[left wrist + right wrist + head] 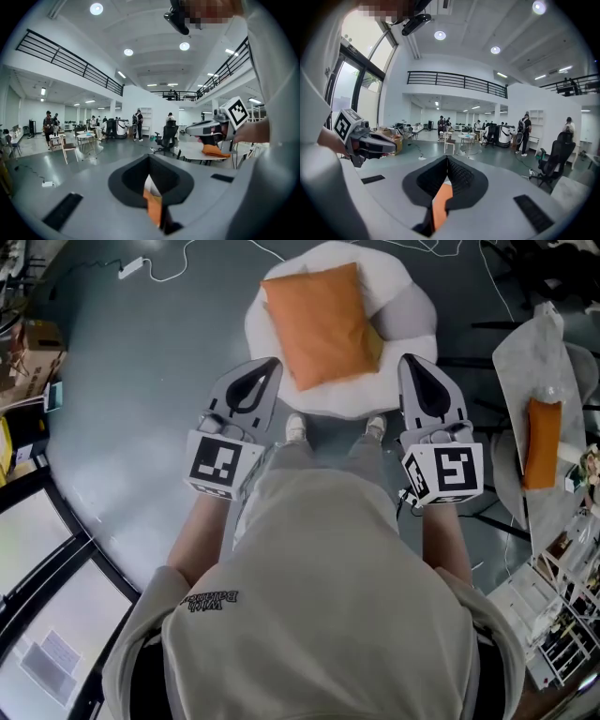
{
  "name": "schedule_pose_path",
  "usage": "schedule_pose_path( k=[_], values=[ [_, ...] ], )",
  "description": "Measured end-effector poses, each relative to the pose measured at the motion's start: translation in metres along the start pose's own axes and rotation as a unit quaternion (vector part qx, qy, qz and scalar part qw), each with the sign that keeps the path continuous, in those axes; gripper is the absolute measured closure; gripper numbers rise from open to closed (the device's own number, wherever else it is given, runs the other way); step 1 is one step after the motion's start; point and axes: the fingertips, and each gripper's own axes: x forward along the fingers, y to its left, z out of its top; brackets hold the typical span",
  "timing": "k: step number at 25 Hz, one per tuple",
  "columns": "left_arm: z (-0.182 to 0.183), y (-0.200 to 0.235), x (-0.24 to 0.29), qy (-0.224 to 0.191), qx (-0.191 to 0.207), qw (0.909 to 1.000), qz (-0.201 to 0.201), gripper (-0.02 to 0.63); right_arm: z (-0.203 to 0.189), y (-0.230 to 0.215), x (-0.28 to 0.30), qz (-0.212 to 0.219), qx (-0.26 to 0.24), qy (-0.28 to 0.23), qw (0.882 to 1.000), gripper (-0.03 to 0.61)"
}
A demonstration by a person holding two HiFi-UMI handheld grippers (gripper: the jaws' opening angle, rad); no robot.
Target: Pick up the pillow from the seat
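The flat orange fabric pillow point(323, 322) lies on the round white padded seat point(412, 313) — untouched. The left gripper point(270, 364) and right gripper point(406, 360) hover at its near edge — the 2 claws pressed together, empty.

On my right gripper point(447, 158) I see the jaws closed tip to tip, with nothing pinched between them. The orange pillow point(440, 208) shows through the gap beneath. The left gripper point(391, 146) hangs at the left, and an office chair point(555, 161) stands far right.
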Motion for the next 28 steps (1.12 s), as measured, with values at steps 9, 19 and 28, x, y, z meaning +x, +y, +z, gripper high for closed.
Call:
schedule_pose_path(
  k=[9,19,28],
  values=[
    [-0.081,-0.013,0.057,0.109,-0.085,0.9857,0.096,0.603,-0.089,-0.025,0.045,0.204,-0.023,0.047,0.977,0.568],
    [-0.157,0.005,0.14,0.101,-0.189,0.9754,0.051,0.594,-0.209,-0.066,0.119,0.268,0.053,0.145,0.951,0.393],
    [-0.302,0.067,0.224,0.151,-0.179,0.9715,0.039,0.432,-0.337,-0.08,0.221,0.26,0.076,0.179,0.946,0.253]
  ],
)
